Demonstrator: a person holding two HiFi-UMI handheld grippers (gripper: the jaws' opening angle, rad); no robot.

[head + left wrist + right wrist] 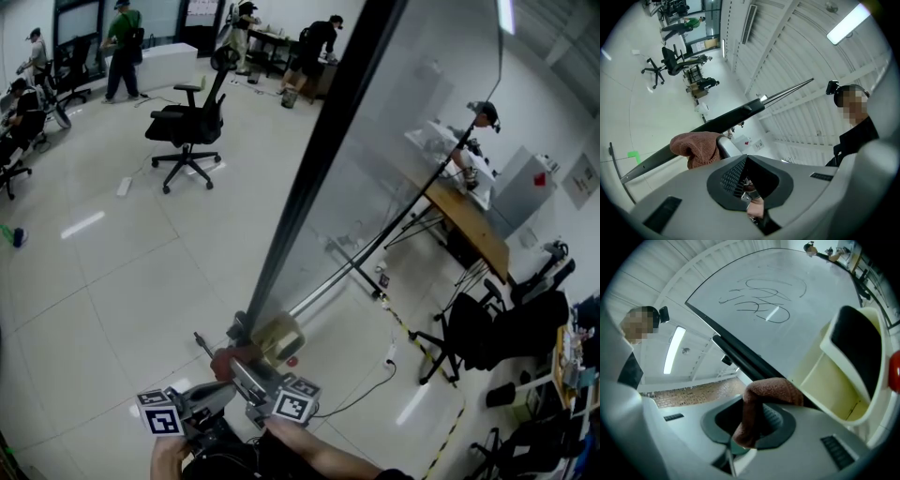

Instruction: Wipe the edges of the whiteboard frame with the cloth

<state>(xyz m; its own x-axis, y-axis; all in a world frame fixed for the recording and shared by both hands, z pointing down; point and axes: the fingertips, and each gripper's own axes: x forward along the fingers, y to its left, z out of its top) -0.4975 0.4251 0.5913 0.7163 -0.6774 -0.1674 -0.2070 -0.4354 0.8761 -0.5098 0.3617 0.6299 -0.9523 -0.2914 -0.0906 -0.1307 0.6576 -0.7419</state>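
Note:
The whiteboard's black frame edge (pixel 319 159) runs diagonally down to my grippers, and its surface (pixel 764 301) carries dark scribbles. My right gripper (pixel 239 370) is shut on a reddish-brown cloth (pixel 225 361), which bulges out of the jaws (pixel 771 392) against the frame (pixel 740 357). In the left gripper view the cloth (pixel 696 147) lies draped on the frame (pixel 717 124), just beyond my left gripper (pixel 745 161). The left gripper (pixel 217 394) sits beside the right one, jaws together and holding nothing.
A cream holder with a dark inset (pixel 843 371) sits at the frame beside the cloth (pixel 278 339). A black office chair (pixel 187 127) stands on the tiled floor at left. A desk (pixel 469 225), black chairs (pixel 497 328) and a floor cable (pixel 370 384) lie at right. People stand far back.

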